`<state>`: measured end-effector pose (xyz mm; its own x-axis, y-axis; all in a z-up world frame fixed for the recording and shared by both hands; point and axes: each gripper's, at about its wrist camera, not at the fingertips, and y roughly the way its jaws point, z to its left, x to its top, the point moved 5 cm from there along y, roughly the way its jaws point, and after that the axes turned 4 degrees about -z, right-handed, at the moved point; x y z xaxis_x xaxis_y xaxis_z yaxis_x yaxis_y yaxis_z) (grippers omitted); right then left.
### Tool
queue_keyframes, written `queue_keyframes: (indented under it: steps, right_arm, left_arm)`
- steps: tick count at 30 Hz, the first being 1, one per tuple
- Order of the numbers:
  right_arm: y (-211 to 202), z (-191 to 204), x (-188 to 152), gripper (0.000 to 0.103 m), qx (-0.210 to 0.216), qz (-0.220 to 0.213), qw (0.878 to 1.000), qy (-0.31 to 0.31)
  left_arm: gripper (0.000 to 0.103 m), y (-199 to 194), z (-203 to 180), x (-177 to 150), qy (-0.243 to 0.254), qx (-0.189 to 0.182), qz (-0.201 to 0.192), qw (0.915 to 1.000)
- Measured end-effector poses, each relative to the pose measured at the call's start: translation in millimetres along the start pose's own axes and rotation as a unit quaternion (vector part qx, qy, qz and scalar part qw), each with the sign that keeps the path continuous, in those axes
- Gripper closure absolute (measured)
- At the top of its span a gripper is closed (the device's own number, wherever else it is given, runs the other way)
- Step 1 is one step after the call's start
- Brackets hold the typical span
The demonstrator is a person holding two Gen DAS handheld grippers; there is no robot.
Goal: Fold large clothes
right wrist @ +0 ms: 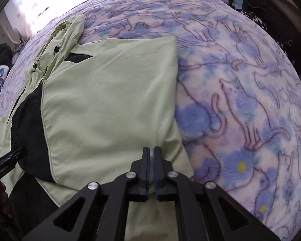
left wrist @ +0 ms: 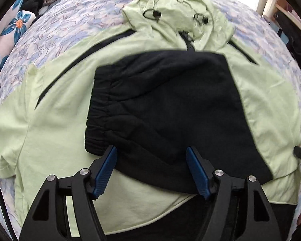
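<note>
On the blanket [right wrist: 240, 104] the jacket [left wrist: 56, 132] lies flat; right gripper [right wrist: 151, 150] pinches its 5 o'clock edge, probably to fold it over; left gripper [left wrist: 151, 154] hangs spread above the black patch [left wrist: 160, 108].

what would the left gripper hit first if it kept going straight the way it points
Most likely the black garment lying on the light green jacket; the left gripper is open and aimed at it, though depth is unclear.

The pale green hooded nylon jacket [left wrist: 56, 120] has black panels; the fleece blanket [right wrist: 240, 100] shows blue-purple cats on white.
</note>
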<state>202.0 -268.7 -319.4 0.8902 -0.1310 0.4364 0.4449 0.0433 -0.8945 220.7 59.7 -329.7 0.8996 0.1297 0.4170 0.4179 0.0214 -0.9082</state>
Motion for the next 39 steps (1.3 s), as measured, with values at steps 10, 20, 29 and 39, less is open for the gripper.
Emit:
queue_keyframes:
  steps: [10, 20, 29, 39]
  right_arm:
    - [10.6, 92.2, 43.3, 0.070, 0.092, -0.033, 0.995, -0.033]
    - [62.5, 43.5, 113.0, 0.071, -0.020, -0.059, 0.997, -0.045]
    - [47.1, -51.2, 112.2, 0.071, -0.057, -0.043, 0.996, 0.055]
    - [-1.2, -25.9, 74.5, 0.071, -0.014, -0.040, 0.997, 0.064]
  left_arm:
    - [0.033, -0.9, -6.1, 67.3, -0.035, -0.016, -0.047, 0.9982]
    - [0.033, 46.4, 6.0, 84.6, -0.048, 0.005, -0.025, 0.9985]
    - [0.033, 44.6, -1.9, 83.5, -0.031, 0.020, -0.024, 0.9990]
    - [0.033, -0.5, -5.8, 73.5, -0.029, 0.017, -0.018, 0.9993]
